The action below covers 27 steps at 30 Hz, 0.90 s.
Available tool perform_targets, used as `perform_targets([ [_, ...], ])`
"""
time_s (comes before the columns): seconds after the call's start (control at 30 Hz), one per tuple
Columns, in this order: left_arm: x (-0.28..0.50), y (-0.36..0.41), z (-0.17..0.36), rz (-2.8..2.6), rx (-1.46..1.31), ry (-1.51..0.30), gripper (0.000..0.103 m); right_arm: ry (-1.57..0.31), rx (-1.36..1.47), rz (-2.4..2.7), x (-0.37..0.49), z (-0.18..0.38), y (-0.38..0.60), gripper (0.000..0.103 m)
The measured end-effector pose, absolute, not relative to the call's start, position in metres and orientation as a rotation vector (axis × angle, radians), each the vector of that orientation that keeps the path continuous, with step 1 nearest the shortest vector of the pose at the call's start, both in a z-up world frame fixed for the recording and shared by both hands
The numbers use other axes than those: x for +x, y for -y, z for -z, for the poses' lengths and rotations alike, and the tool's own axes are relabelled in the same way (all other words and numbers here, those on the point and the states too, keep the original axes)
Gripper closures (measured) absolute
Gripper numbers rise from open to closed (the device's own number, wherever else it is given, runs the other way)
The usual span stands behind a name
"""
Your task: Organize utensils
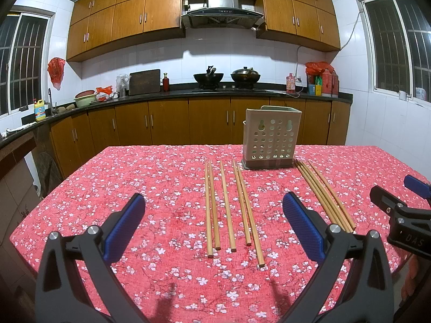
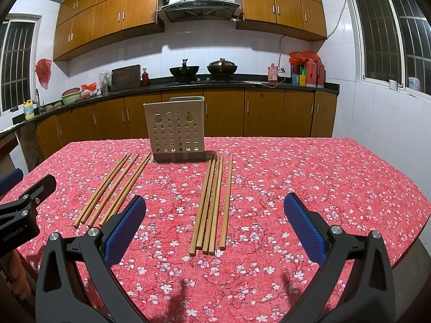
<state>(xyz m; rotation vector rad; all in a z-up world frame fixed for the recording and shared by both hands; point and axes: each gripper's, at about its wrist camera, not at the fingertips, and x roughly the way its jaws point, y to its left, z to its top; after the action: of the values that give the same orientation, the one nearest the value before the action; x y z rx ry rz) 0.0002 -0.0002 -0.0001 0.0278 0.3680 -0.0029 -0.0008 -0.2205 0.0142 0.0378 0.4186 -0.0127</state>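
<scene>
Landmark: pale grey-green perforated plastic utensil holder [image 1: 271, 137], upright on the red floral tablecloth [image 1: 150, 177], toward the far side of the table; nothing visible inside it from these angles.

Task items: thin brown wooden chopsticks in two loose groups, both lying flat on the cloth on the near side of the holder, far tips reaching up to about its base. Left group of chopsticks [image 1: 229, 204], five sticks, starts just left of the holder's front edge. Right group of chopsticks [image 2: 212, 202], five sticks, starts just right of it; four lie touching, one slightly apart.

Left gripper [image 1: 212, 226]: jaws spread wide, nothing between the blue pads, hovering near the close ends of the left group. Right gripper [image 2: 214, 226]: likewise wide and empty, near the close ends of the right group.

Handling judgement: sticks look light, stiff, smooth, likely to roll or slip on soft cloth. Best taken across the shaft near mid-length, one or a touching pair, so they tip upright without swinging.

Writing: "GenRobot.AI" on the left gripper's body in the right wrist view; "DAS" on the right gripper's body in the left wrist view. Bottle labels on the counter unreadable.
</scene>
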Motion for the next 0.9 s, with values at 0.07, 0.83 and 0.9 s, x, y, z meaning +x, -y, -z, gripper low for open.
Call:
perform_targets([
  [0.07, 0.000, 0.000, 0.000, 0.003, 0.028, -0.368, 0.004, -0.419, 0.038, 0.013, -0.001, -0.014, 0.221, 0.002],
  [0.83, 0.020, -0.008, 0.007, -0.052, 0.035, -0.441, 0.004, -0.476, 0.053, 0.038, 0.012, -0.016, 0.229, 0.002],
  [0.9, 0.031, -0.015, 0.011, -0.069, 0.031, -0.479, 0.004, -0.507, 0.069, 0.052, 0.023, -0.010, 0.232, 0.002],
])
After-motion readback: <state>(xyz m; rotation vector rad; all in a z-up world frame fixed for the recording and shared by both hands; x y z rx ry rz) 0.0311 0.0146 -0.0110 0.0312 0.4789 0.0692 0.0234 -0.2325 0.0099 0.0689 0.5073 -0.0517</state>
